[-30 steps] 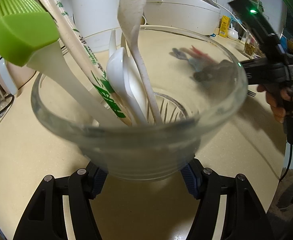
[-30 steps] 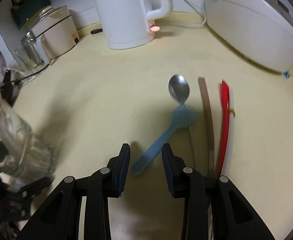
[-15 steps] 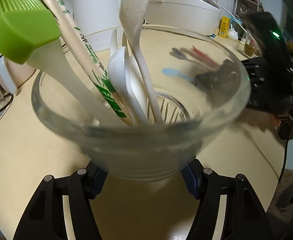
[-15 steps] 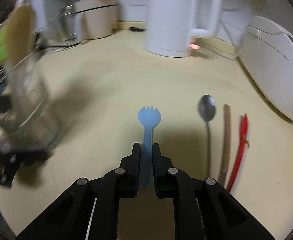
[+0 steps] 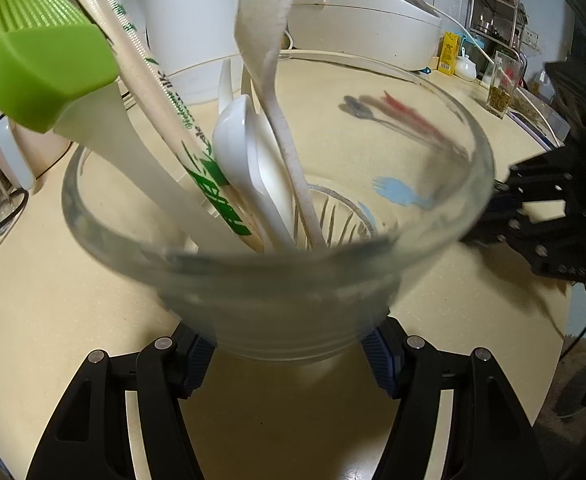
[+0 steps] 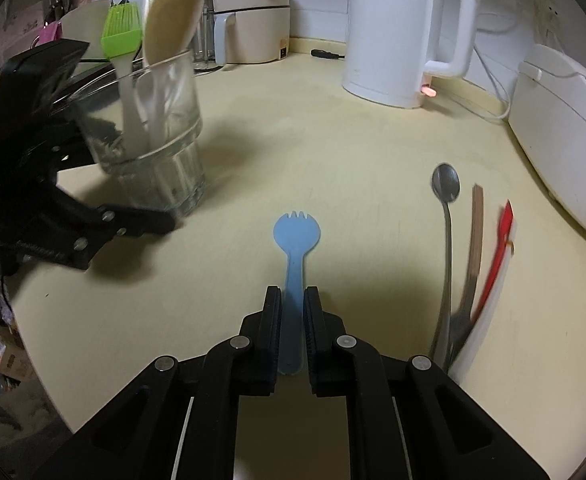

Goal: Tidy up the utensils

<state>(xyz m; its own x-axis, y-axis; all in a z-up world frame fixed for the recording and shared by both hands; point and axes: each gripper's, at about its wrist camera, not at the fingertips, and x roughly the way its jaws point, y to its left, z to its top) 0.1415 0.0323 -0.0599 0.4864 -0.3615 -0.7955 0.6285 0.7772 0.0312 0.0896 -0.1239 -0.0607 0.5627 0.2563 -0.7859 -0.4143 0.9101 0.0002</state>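
- Right gripper: jaws pressed together on the handle of the blue spork, whose toothed head points away from the camera over the cream countertop.
- Left gripper: pads clamped on the lower wall of the glass cup, which stands well to the left of the spork in the right wrist view.
- Cup contents: green silicone brush, wrapped chopsticks with green print, white spoons, and a pale speckled rice paddle, all leaning against the rim.
- Loose utensils, to the right of the spork on the countertop: metal spoon, brown stick, red-and-white pair, lying side by side.
- Background: white kettle and white rice cooker along the wall.
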